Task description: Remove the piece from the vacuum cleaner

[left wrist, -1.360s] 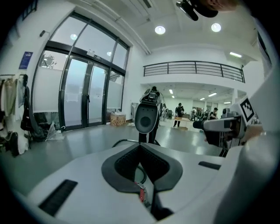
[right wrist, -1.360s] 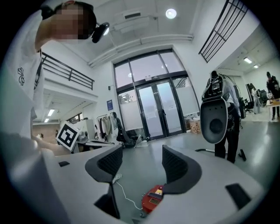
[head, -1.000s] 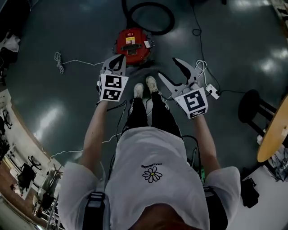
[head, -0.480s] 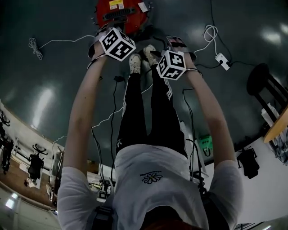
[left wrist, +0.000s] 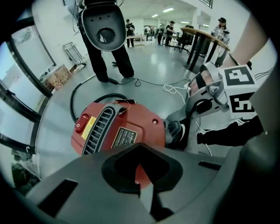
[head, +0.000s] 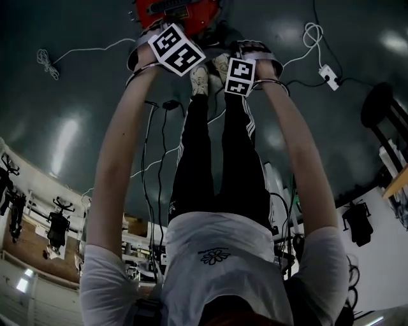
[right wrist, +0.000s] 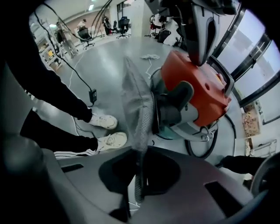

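The red vacuum cleaner (left wrist: 127,131) sits on the grey floor just past my shoes; the head view shows it at the top edge (head: 172,9). My left gripper (left wrist: 139,146) is shut, with its tips against the vacuum's red top. My right gripper (right wrist: 140,151) is shut on a thin grey mesh piece (right wrist: 138,109). The piece stands edge-on beside the vacuum's grey front (right wrist: 175,105). In the head view both grippers, left (head: 162,28) and right (head: 252,51), reach down at the vacuum, and their marker cubes hide the jaws.
A black hose (left wrist: 83,94) loops behind the vacuum. White cables and a power strip (head: 328,73) lie on the floor to the right, near a dark stool (head: 382,108). A person in dark trousers (left wrist: 109,61) stands beyond the vacuum. My shoes (right wrist: 105,131) are close by.
I have bent down and both grippers have dropped to the vacuum. The right jaws, wide open a second ago, have closed on the mesh piece.
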Action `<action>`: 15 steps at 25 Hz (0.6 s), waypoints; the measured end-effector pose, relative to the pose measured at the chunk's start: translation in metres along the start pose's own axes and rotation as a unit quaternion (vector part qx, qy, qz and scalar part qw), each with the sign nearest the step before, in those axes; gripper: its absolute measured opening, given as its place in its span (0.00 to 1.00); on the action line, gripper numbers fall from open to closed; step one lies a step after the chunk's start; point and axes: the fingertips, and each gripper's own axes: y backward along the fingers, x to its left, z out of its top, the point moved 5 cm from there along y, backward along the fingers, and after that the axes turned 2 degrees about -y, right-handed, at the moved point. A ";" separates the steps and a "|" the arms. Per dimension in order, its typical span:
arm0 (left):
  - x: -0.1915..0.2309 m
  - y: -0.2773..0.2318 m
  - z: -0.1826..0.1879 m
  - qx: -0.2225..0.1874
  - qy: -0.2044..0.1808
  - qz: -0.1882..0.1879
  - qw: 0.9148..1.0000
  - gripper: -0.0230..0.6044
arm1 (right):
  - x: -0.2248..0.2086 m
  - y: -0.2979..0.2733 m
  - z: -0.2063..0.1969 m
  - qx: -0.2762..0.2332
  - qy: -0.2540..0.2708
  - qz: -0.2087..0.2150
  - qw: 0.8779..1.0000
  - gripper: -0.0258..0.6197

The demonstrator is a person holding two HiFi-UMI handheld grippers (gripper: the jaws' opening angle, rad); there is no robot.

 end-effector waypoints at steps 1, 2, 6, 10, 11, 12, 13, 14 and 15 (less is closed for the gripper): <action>-0.001 0.000 0.001 0.009 -0.007 -0.002 1.000 0.04 | 0.009 0.002 0.000 -0.007 0.007 0.014 1.000 0.08; -0.001 0.000 0.002 0.017 -0.013 -0.004 1.000 0.04 | 0.019 0.003 0.002 -0.014 0.012 0.023 1.000 0.08; -0.001 0.002 -0.001 0.015 -0.022 -0.005 1.000 0.04 | 0.035 0.002 0.011 -0.024 -0.004 0.022 0.999 0.08; 0.001 0.003 -0.003 0.002 -0.014 -0.002 1.000 0.04 | 0.038 0.004 0.012 -0.036 0.049 0.012 0.998 0.08; 0.001 0.002 -0.003 0.003 -0.017 0.002 1.000 0.04 | 0.038 0.004 0.011 -0.042 0.070 0.010 0.997 0.08; 0.002 0.001 -0.002 0.005 -0.024 0.011 1.000 0.04 | 0.039 0.003 0.009 -0.047 0.090 0.008 0.995 0.08; 0.003 -0.002 -0.001 0.009 -0.033 0.020 0.999 0.04 | 0.039 0.003 0.007 -0.050 0.109 0.008 0.993 0.08; 0.005 -0.005 0.000 0.016 -0.038 0.026 0.999 0.04 | 0.038 0.002 0.003 -0.055 0.126 0.009 0.990 0.08; 0.006 -0.006 0.000 0.022 -0.034 0.024 0.999 0.04 | 0.036 0.001 0.000 -0.060 0.141 0.010 0.988 0.08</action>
